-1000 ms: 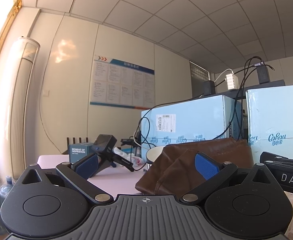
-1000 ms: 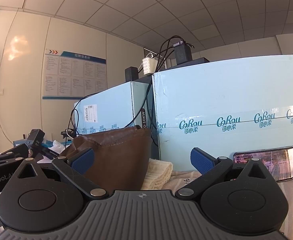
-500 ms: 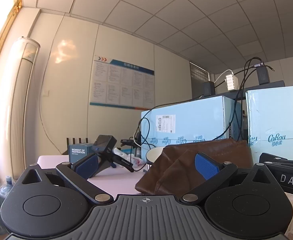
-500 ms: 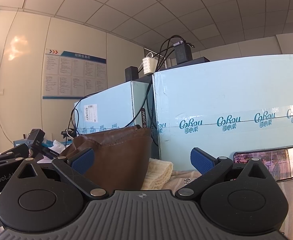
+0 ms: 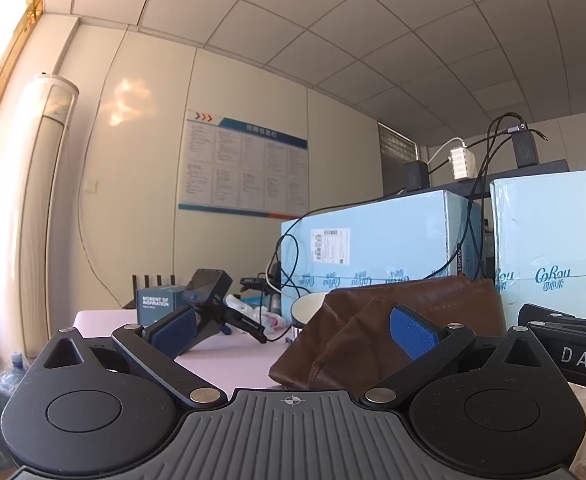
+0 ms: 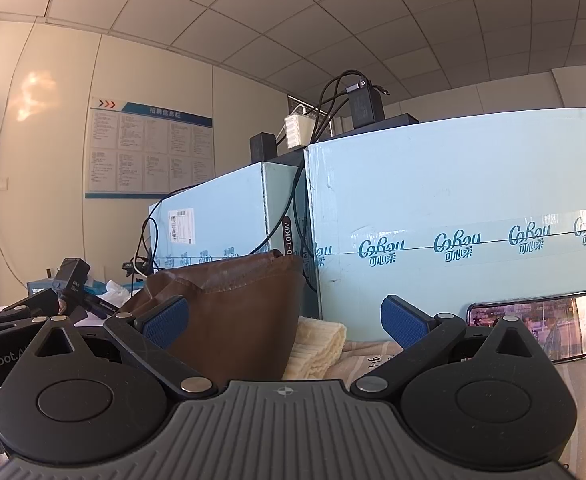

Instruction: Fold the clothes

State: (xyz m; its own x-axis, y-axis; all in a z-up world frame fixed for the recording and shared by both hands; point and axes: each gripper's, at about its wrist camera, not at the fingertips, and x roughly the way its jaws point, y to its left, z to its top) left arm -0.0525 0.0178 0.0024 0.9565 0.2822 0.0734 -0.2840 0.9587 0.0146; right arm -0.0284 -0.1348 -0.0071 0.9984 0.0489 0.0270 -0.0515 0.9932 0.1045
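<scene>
**Clothes not yet in hand**

Brown garment [image 6: 237, 312] lies heaped against the blue cartons [image 6: 453, 216], a cream knit [image 6: 317, 344] just beside it. Left gripper [image 5: 293, 328] and right gripper [image 6: 285, 320] both stand spread and empty, facing the garment, apparently parked level before any fold begins.

A pale table [image 5: 229, 350] is holding many things. A brown cloth [image 5: 409, 320] is sitting in a bumpy heap near the middle. A white bowl [image 5: 307, 308] is peeking out just behind it. Two big blue boxes [image 6: 453, 216] are standing at the back, side by side. A small blue box [image 5: 155, 304] is sitting far on the left, next to a black gadget [image 5: 209, 300] (it is leaning on thin legs). A cream knit cloth [image 6: 317, 344] is lying beside the brown one. A phone [image 6: 533, 320] is leaning on the bigger box, over a thin printed cloth [image 6: 581, 376].
</scene>
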